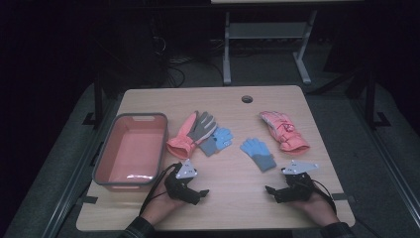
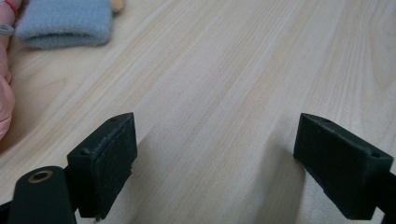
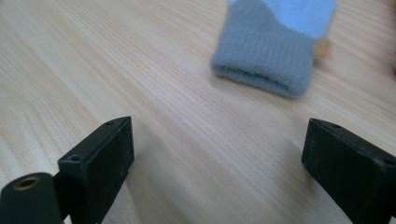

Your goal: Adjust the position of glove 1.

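Resting low on the near edge of the bench (image 1: 218,208), both spread wide and pinching nothing: left claw (image 1: 197,194) near the left, right claw (image 1: 271,191) near the right. Lying just beyond the right claw, the right blue glove (image 1: 258,152), grey cuff nearest, long axis running far-left to near-right, fingers pointing away. Sitting closer to that claw than to the left one. Farther left, the second blue glove (image 1: 217,140), half tucked under a pink and grey glove (image 1: 190,133), beside a tray (image 1: 106,153). Cut off at the frame top in the right gripper view, so fingers unclear; possibly a tag by the cuff.
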`<action>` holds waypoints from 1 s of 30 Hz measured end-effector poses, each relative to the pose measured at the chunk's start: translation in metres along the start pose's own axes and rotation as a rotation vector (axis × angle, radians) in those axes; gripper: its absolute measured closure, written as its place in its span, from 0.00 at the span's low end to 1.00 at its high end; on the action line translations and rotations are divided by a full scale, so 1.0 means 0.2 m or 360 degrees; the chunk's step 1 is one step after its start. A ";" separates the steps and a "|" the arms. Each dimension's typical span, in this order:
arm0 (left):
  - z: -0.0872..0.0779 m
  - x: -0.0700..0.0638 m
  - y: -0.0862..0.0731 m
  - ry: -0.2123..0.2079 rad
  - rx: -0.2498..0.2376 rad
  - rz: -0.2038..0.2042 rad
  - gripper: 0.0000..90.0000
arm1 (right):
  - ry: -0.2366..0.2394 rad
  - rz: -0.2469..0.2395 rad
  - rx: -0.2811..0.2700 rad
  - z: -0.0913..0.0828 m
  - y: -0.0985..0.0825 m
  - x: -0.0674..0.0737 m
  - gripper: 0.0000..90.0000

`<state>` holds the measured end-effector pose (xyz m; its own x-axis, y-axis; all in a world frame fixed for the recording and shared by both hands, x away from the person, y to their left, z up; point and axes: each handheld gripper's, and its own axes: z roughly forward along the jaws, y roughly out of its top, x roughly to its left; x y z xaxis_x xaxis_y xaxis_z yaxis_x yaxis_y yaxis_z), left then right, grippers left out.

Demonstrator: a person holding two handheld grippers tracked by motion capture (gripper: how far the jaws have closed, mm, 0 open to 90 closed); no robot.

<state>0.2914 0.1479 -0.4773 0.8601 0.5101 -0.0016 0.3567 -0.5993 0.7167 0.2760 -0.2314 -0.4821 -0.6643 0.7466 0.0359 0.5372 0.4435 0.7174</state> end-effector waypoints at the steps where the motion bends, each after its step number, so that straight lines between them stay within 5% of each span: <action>1: 0.00 0.00 0.00 0.0000 0.0000 -0.0001 0.14 | 0.0001 -0.0001 0.0000 0.00 0.00 0.00 0.10; 10: 0.00 0.00 0.00 0.0000 0.0000 0.0003 0.14 | 0.0015 0.0002 0.0020 0.00 0.01 0.00 0.10; 14: 0.00 0.00 0.00 -0.0003 0.0000 0.0009 0.14 | 0.0032 -0.0007 0.0033 -0.02 0.03 0.00 0.19; 19: 0.00 0.00 0.00 -0.0002 -0.0002 0.0002 0.14 | 0.0048 0.0048 0.0004 -0.07 0.08 0.00 0.44; 28: 0.00 0.00 0.00 -0.0007 -0.0010 0.0007 0.14 | 0.0004 -0.0045 0.0005 -0.07 0.17 -0.01 0.96; 30: 0.00 0.00 0.00 -0.0007 -0.0010 0.0005 0.14 | 0.0025 -0.0041 0.0010 -0.06 0.19 -0.03 1.00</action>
<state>0.2918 0.1490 -0.4775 0.8628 0.5055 -0.0022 0.3516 -0.5971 0.7210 0.2948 -0.2248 -0.4471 -0.6858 0.7272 0.0284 0.5233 0.4657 0.7136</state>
